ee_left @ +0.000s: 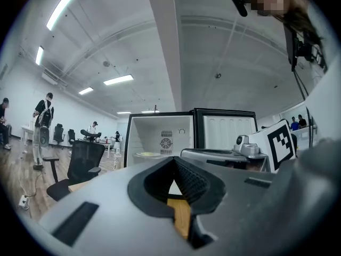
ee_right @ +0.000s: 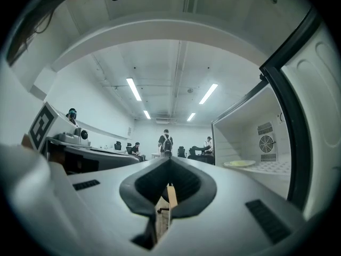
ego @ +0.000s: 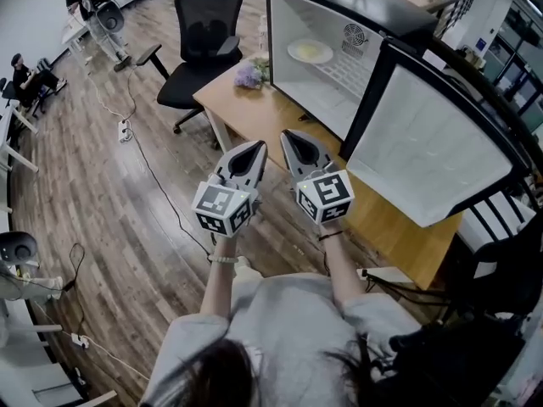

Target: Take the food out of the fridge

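Left tool (ego: 254, 149) and right tool (ego: 290, 138) we held closed, empty, side by side facing the open fridge (ego: 339, 91); plate of food (ego: 310, 52) sat inside.

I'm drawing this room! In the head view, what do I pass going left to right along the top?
Black office chair → purple flowers → plate of food → open fridge door

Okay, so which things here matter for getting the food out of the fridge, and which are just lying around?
For the job: fridge, its open door, plate of food on its shelf, left tool and right tool, both shut and empty.

Just lying about: office chair, purple flowers on the table, power strip on the floor.
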`<action>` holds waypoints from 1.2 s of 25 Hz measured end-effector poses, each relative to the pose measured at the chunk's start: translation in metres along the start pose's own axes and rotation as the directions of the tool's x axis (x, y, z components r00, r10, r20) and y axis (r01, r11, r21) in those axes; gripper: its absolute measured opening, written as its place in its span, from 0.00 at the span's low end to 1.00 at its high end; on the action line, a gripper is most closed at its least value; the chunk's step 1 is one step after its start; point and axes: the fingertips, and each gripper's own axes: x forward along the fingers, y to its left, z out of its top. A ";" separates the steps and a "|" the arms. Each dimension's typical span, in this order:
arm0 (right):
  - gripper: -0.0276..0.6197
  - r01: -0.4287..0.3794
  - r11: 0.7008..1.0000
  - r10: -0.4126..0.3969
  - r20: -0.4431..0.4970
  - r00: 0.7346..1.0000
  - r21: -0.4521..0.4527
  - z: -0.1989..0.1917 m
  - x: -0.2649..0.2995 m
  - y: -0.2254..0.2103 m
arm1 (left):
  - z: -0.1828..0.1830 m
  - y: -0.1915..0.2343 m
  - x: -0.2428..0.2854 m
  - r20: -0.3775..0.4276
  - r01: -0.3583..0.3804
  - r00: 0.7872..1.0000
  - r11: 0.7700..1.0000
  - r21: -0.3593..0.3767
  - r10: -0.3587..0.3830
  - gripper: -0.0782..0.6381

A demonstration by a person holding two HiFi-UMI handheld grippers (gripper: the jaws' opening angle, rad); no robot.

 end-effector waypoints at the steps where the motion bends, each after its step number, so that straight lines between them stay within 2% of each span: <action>1: 0.06 0.006 1.000 -0.006 0.001 1.000 -0.001 0.001 0.007 0.001 | 0.002 0.006 0.001 -0.001 0.013 1.000 1.000 0.006 -0.013 0.12; 9: 0.06 0.057 0.998 -0.057 -0.022 0.998 -0.007 -0.011 0.055 0.016 | -0.001 0.055 0.000 -0.018 0.075 0.997 0.997 -0.002 -0.075 0.12; 18: 0.06 0.157 0.987 -0.158 -0.016 0.987 -0.016 -0.018 0.096 0.032 | -0.004 0.105 -0.011 -0.025 0.148 0.989 0.989 -0.028 -0.148 0.12; 24: 0.06 0.212 0.977 -0.212 -0.025 0.977 -0.013 -0.031 0.109 0.048 | -0.021 0.132 -0.024 -0.044 0.178 0.983 0.983 -0.055 -0.180 0.12; 30: 0.06 0.260 0.966 -0.259 -0.050 0.964 0.000 -0.040 0.113 0.046 | -0.023 0.145 -0.019 -0.043 0.212 0.976 0.975 -0.070 -0.216 0.12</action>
